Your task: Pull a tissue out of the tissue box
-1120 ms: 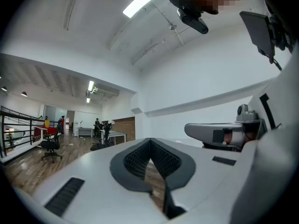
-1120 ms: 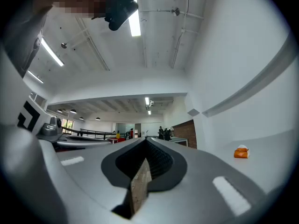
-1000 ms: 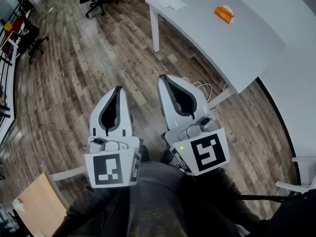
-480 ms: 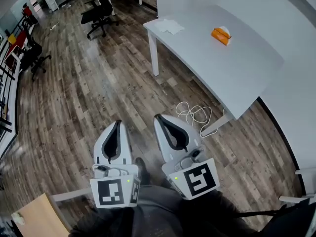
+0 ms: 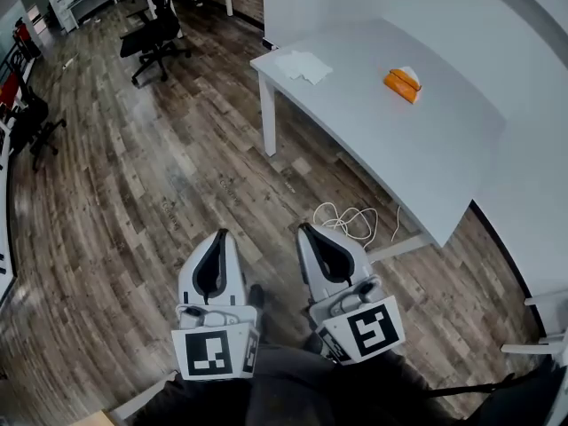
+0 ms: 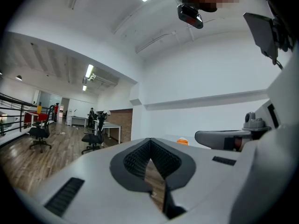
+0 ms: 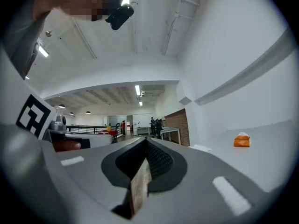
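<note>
An orange tissue box (image 5: 402, 84) with a white tissue sticking out of its top stands on the white table (image 5: 426, 149), far from both grippers. It shows small in the left gripper view (image 6: 182, 142) and in the right gripper view (image 7: 242, 140). My left gripper (image 5: 221, 232) and right gripper (image 5: 303, 227) hang side by side over the wooden floor, pointing level, well short of the table. Both are shut with nothing between the jaws, as their own views show for the left gripper (image 6: 149, 140) and the right gripper (image 7: 145, 139).
Loose white tissues (image 5: 303, 65) lie near the table's far corner. A white cable (image 5: 348, 219) is coiled on the floor by the table's near edge. A table leg (image 5: 266, 118) stands ahead. Black office chairs (image 5: 155, 38) are further off on the left.
Both grippers sit lower in the head view than a second ago. The table with the orange box has shifted toward the middle of the picture. The jaws stay shut.
</note>
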The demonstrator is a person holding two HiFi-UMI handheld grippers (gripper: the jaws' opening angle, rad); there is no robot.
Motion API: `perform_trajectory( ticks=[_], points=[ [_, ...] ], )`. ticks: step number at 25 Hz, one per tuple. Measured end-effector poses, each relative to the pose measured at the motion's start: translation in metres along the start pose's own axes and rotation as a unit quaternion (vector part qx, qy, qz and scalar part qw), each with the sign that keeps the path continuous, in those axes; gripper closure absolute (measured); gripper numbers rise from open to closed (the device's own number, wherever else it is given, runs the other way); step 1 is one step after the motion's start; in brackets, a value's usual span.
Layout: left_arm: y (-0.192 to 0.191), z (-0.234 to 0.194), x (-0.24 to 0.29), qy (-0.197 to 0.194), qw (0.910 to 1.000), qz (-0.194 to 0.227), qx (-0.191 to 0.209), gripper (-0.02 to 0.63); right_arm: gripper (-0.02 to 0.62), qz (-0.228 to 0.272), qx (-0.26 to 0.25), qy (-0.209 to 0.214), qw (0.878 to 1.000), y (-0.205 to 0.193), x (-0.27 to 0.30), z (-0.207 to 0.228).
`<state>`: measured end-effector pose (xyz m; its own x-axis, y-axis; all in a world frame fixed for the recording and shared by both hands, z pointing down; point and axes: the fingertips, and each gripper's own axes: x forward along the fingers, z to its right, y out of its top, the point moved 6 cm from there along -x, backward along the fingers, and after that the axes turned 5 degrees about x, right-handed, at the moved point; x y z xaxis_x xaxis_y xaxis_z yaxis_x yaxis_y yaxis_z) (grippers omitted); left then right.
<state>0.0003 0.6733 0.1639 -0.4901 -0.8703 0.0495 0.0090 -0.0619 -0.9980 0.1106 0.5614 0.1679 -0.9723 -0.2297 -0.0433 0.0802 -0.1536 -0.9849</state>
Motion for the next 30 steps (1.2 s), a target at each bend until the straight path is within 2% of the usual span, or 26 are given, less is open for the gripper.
perform_trajectory(
  ticks=[3,6,11,19,24,30],
  points=[
    [-0.001,-0.041,0.041,-0.039,0.9992,-0.009,0.007,0.606,0.594,0.013,0.012,-0.034,0.999,0.004,0.052,0.005],
    [0.002,-0.071,0.082,-0.061,0.9981,-0.007,0.001,0.606,0.594,0.029,0.011,-0.072,0.997,0.016,0.089,0.019],
    [-0.001,-0.085,0.139,-0.095,0.9952,-0.015,-0.014,0.606,0.594,0.027,0.000,-0.127,0.991,0.026,0.120,0.056],
    [-0.013,-0.048,0.241,-0.171,0.9849,-0.027,-0.001,0.606,0.594,0.045,0.007,-0.203,0.978,0.024,0.143,0.131],
    [-0.024,-0.017,0.314,-0.208,0.9773,-0.038,0.013,0.606,0.594,0.044,0.014,-0.231,0.972,0.011,0.166,0.191],
    [-0.013,0.036,0.401,-0.259,0.9649,-0.032,0.026,0.606,0.594,0.047,0.032,-0.248,0.967,0.019,0.192,0.266]
  ],
)
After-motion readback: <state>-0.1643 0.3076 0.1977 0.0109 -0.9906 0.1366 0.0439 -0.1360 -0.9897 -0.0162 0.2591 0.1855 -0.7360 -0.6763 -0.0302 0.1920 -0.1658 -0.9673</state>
